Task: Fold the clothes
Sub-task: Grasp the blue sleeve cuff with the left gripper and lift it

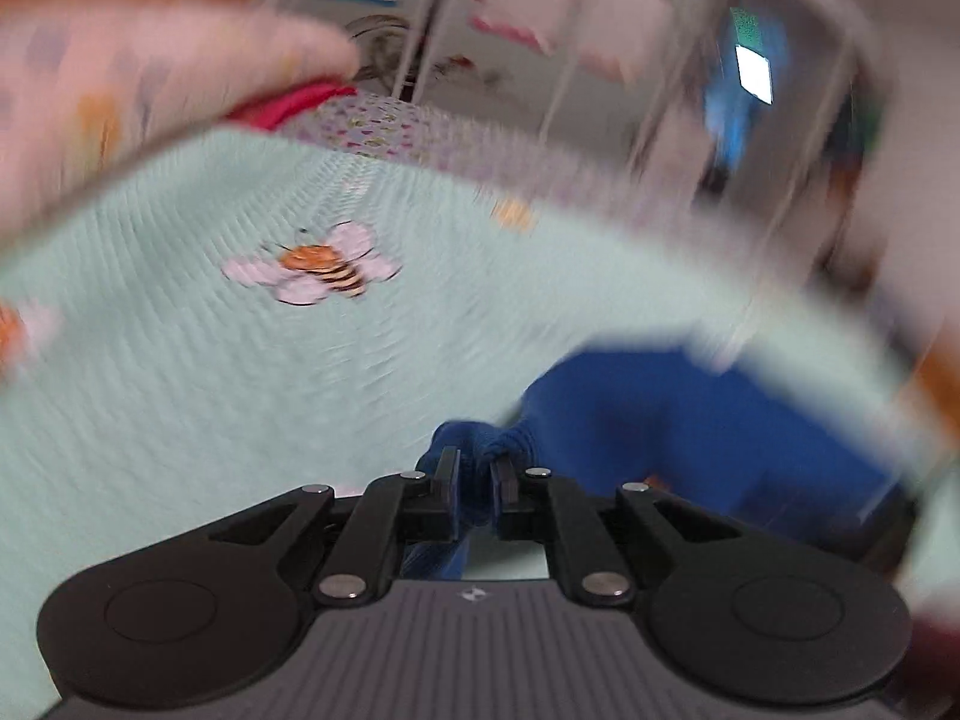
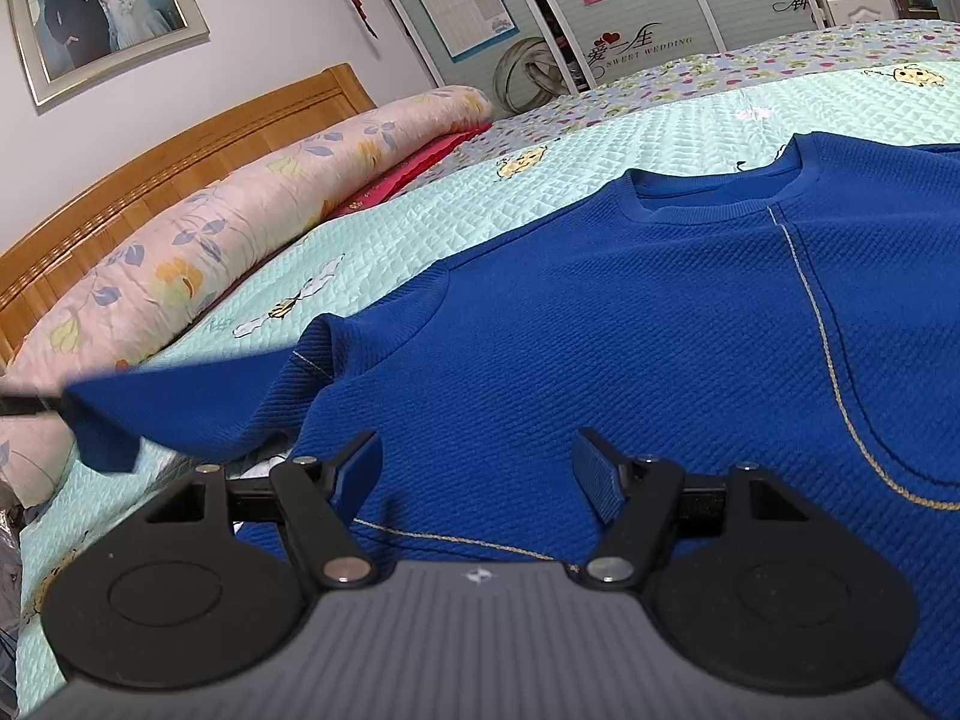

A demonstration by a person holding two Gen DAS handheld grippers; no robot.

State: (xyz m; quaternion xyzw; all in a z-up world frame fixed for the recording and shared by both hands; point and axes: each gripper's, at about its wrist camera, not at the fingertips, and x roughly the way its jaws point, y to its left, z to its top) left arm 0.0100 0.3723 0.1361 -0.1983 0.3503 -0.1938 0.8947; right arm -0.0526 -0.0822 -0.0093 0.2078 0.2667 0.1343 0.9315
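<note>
A blue knit sweater lies front-up on the mint quilted bedspread, collar toward the far side. Its left sleeve is stretched out and lifted off the bed at the cuff. My left gripper is shut on that blue sleeve cuff; the left wrist view is motion-blurred. In the right wrist view a dark fingertip of the left gripper shows at the sleeve's end. My right gripper hovers open low over the sweater's body near the hem, nothing between its fingers.
A long floral bolster and a red cloth lie along the wooden headboard. A framed photo hangs on the wall. Wardrobe doors with posters stand beyond the bed. Bee prints dot the bedspread.
</note>
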